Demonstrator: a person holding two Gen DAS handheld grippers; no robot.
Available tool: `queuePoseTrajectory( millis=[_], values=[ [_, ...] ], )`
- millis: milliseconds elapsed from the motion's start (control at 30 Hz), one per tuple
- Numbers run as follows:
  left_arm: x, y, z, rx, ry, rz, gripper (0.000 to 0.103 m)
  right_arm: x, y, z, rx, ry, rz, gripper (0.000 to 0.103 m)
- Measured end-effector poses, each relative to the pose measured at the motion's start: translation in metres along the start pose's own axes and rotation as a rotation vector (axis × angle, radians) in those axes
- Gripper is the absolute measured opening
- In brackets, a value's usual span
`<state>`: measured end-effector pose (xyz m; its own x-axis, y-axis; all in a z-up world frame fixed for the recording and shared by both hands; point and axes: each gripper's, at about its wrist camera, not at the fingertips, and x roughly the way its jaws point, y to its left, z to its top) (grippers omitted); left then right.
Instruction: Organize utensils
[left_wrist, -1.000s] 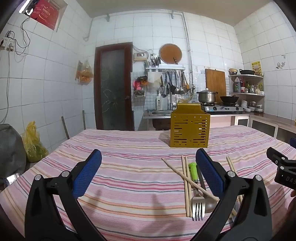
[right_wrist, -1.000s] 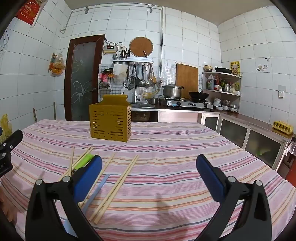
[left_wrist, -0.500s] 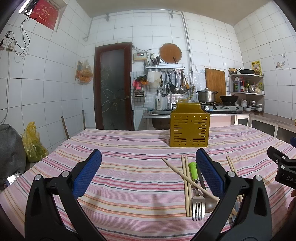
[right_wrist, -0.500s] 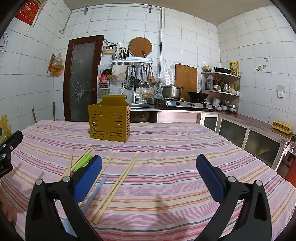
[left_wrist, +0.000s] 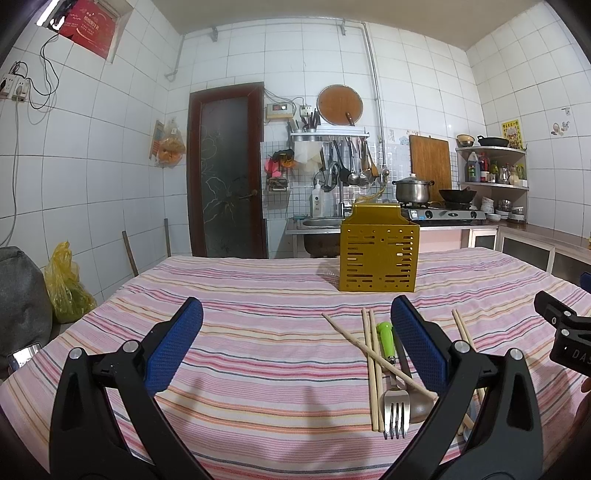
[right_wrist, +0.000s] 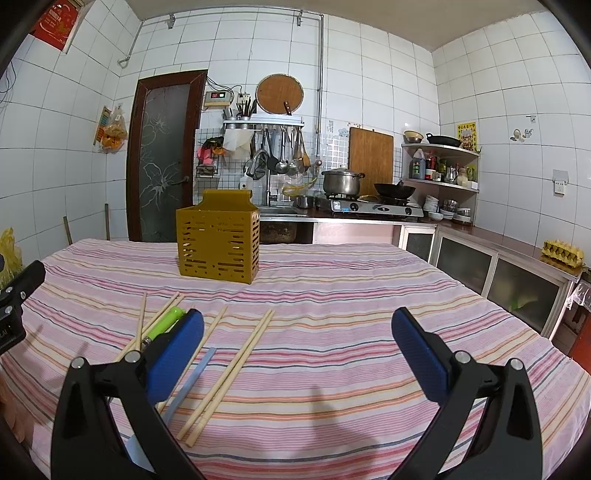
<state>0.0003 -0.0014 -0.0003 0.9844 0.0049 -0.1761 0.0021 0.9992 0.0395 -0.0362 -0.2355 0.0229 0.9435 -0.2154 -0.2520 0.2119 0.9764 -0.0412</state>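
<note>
A yellow slotted utensil holder stands upright on the striped tablecloth. In front of it lie several wooden chopsticks, a green-handled fork, a spoon partly hidden under the finger, and a pale blue handle. My left gripper hovers open over the cloth, its right finger above the fork pile. Over bare cloth my right gripper is open too, with its left finger above the green handle. Neither holds anything.
The table carries a pink striped cloth. Behind it run a sink counter, a gas stove with a pot and a wok, hanging ladles and a shelf. A dark door stands left, with a yellow bag on the floor.
</note>
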Motion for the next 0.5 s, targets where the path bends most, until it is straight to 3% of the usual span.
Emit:
queuePoseTrajectory(
  millis=[500],
  values=[
    [0.0015, -0.0012, -0.0032, 0.004, 0.010, -0.004, 0.098, 0.0071, 0.0031, -0.0047, 0.007, 0.010, 0.000, 0.099]
  ],
)
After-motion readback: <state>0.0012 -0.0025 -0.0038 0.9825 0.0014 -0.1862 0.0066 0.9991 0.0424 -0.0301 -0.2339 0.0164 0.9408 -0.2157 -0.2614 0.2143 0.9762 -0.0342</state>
